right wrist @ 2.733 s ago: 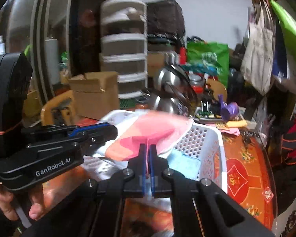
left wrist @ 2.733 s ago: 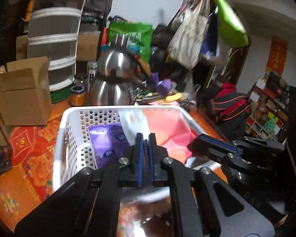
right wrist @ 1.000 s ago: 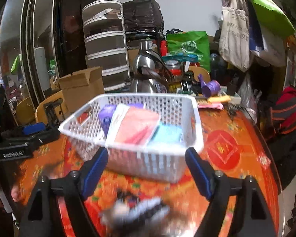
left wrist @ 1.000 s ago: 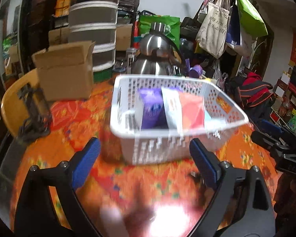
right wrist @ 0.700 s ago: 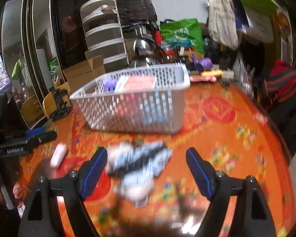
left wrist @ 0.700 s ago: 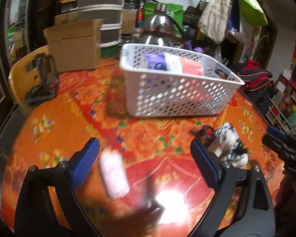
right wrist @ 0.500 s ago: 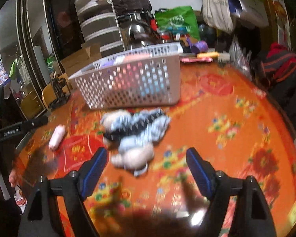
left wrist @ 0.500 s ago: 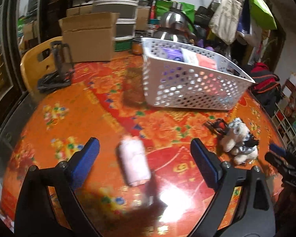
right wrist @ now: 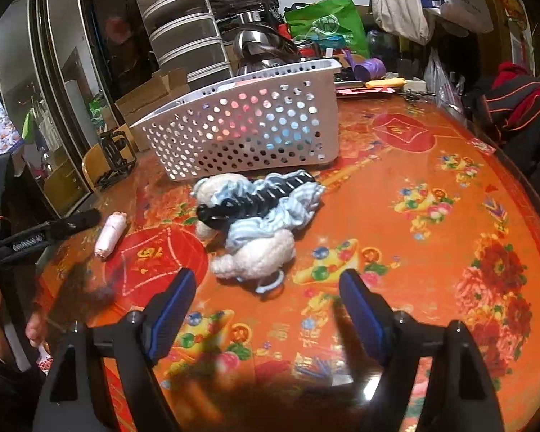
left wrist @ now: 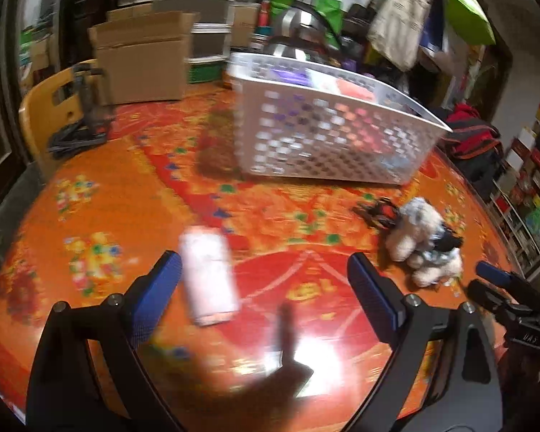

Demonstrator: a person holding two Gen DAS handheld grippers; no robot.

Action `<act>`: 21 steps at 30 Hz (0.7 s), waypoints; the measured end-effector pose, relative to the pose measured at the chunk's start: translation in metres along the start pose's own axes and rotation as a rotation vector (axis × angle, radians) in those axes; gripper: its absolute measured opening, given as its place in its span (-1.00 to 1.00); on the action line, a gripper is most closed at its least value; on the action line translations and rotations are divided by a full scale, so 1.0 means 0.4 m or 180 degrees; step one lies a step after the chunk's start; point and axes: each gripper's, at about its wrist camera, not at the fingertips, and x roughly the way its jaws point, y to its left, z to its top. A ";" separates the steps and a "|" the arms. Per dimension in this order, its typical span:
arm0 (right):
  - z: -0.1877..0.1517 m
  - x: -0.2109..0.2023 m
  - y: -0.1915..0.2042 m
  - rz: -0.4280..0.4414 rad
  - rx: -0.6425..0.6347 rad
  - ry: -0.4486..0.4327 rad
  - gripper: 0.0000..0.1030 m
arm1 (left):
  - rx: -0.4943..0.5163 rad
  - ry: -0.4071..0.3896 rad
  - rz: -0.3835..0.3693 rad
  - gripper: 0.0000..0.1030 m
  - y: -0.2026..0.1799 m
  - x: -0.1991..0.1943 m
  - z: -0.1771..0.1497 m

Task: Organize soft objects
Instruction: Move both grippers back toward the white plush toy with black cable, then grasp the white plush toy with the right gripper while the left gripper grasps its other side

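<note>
Both grippers stand with their blue-padded fingers spread wide and nothing between them: the left gripper hangs over a small pale pink roll lying just beside its left finger, and the right gripper hangs over a fluffy white plush toy wrapped in light blue striped cloth, with a dark toothed clip across it. Only the right wrist view shows that clip plainly and the left gripper's dark finger near the roll; the left wrist view is blurred, yet it alone shows purple and pink packets over the rim of the white perforated basket, which sits well behind both items on the glossy orange floral table. Half a second ago the roll lay midway between the left fingers; it is now over by the left one, and the toy has come nearer the right fingers. A brown cardboard box stands behind the basket.
</note>
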 end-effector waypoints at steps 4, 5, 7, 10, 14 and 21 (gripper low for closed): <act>0.012 0.021 0.018 0.0051 -0.0062 0.0048 0.39 | 0.0289 0.0101 -0.0201 0.75 -0.108 0.059 0.002; 0.015 0.028 0.018 0.0061 -0.0055 0.0079 0.28 | 0.0360 0.0101 -0.0231 0.73 -0.132 0.068 0.004; 0.020 0.044 0.017 0.0113 -0.0028 0.0148 0.12 | 0.0509 0.0109 -0.0316 0.60 -0.176 0.087 0.008; 0.026 0.055 0.016 0.0122 -0.0021 0.0181 0.09 | 0.0644 0.0141 -0.0405 0.41 -0.220 0.109 0.014; 0.033 0.062 0.012 0.0105 -0.0007 0.0208 0.07 | 0.0796 0.0189 -0.0527 0.18 -0.269 0.135 0.021; 0.039 0.075 0.006 0.0118 -0.0006 0.0298 -0.11 | 0.0984 0.0188 -0.0680 -0.10 -0.307 0.168 0.021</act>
